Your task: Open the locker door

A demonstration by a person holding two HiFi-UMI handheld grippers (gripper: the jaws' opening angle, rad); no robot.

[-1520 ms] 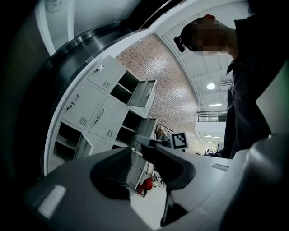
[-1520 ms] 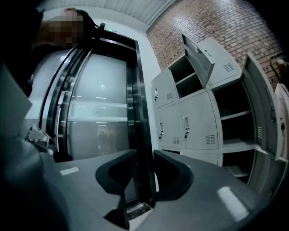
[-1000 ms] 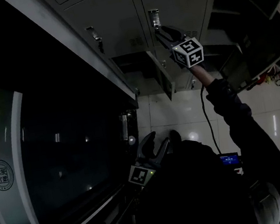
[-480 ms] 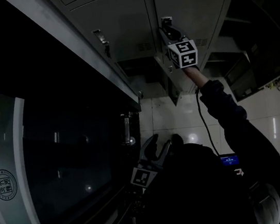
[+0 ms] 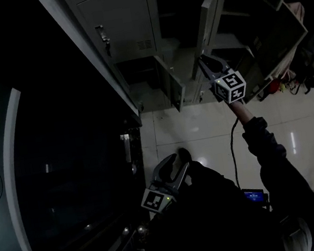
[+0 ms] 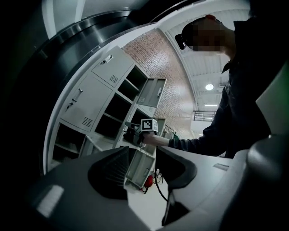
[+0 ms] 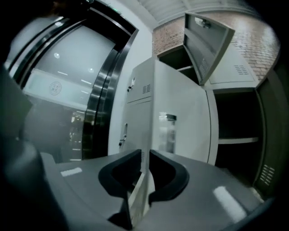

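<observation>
A bank of grey lockers [image 5: 123,16] stands ahead. One locker door [image 5: 209,15] hangs swung out, seen edge-on in the head view. My right gripper [image 5: 206,65] is raised on an outstretched arm, its jaws shut on that door's free edge. In the right gripper view the door [image 7: 180,122] fills the middle, its thin edge pinched at my right gripper [image 7: 143,159]. My left gripper [image 5: 173,166] hangs low by my body, open and empty. The left gripper [image 6: 144,164] looks up at the lockers [image 6: 90,99] and at the right gripper [image 6: 133,133].
A dark curved glass wall [image 5: 44,156] runs along the left. Several other locker doors stand open, one above [image 7: 210,40] and a low one [image 5: 174,87]. A cable [image 5: 233,151] hangs from my right arm. A small lit screen [image 5: 254,195] sits by my waist.
The locker door was shut with my right gripper at its handle; now it is swung out, drawn toward me by my right gripper. The left gripper has barely moved.
</observation>
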